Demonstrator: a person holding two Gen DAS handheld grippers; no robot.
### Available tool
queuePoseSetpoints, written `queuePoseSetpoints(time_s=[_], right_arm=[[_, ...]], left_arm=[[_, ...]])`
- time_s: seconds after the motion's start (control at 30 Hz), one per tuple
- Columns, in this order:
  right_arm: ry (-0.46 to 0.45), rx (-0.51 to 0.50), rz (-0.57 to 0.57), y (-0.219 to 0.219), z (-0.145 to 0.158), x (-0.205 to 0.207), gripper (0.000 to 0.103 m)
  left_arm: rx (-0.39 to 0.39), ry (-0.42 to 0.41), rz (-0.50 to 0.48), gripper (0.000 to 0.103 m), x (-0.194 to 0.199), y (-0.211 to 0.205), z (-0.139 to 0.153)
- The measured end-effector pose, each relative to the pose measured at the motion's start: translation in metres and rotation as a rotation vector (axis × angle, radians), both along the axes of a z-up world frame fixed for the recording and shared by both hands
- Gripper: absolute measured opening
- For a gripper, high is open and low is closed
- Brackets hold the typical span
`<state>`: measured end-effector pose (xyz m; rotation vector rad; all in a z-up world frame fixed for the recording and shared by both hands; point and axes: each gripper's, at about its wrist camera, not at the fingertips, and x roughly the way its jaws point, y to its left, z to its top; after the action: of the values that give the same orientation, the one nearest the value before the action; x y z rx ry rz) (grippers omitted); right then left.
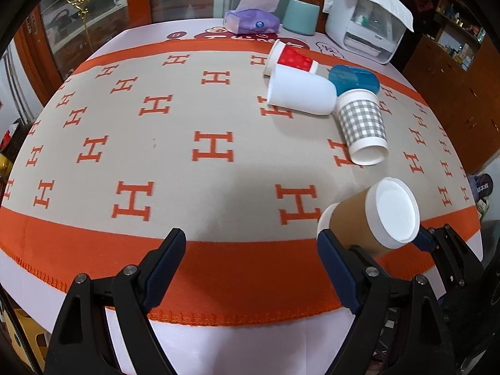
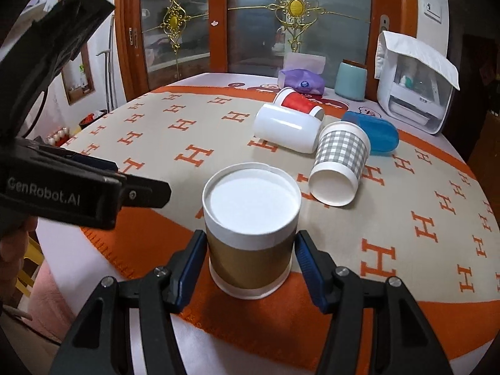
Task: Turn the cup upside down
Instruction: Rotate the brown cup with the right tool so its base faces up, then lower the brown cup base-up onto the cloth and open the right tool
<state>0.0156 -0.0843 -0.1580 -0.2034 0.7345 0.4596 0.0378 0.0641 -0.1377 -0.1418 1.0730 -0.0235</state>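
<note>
Between our right gripper's (image 2: 250, 250) closed-in fingers sits the brown paper cup (image 2: 250, 237), base up on the blanket's (image 2: 406, 206) orange border; light, crushable, so we squeeze its sleeve gently. Left gripper (image 1: 250, 250) gapes empty.

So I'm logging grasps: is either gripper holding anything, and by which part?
The right gripper grips the brown cup by its sides, base up. The left gripper is open, holding nothing.

Home dining room: orange H-patterned tablecloth (image 1: 187, 118), purple tissue pack (image 1: 251, 21), wood-framed glass cabinet with gold ornaments (image 2: 237, 25).
</note>
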Motion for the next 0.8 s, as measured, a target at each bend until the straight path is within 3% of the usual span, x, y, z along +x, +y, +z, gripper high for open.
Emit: queuePoseSetpoints(time_s=[0.17, 0.3, 0.53, 0.8], right_arm=[[0.016, 0.066, -0.020, -0.008, 0.003, 0.000, 0.076], [0.047, 0.111, -0.040, -0.019, 0.008, -0.002, 0.076], [0.059, 0.143, -0.085, -0.039, 0.027, -0.020, 0.076], [0.018, 0.127, -0.185, -0.057, 0.078, -0.027, 0.076]], left_arm=[[-0.012, -0.017, -0.001, 0.085, -0.004, 0.000, 0.003], [-0.018, -0.019, 0.015, 0.092, -0.005, 0.002, 0.004], [-0.003, -0.013, 0.031, 0.092, -0.013, 0.002, 0.008], [0.034, -0.105, 0.004, 0.095, -0.027, -0.012, 0.046]])
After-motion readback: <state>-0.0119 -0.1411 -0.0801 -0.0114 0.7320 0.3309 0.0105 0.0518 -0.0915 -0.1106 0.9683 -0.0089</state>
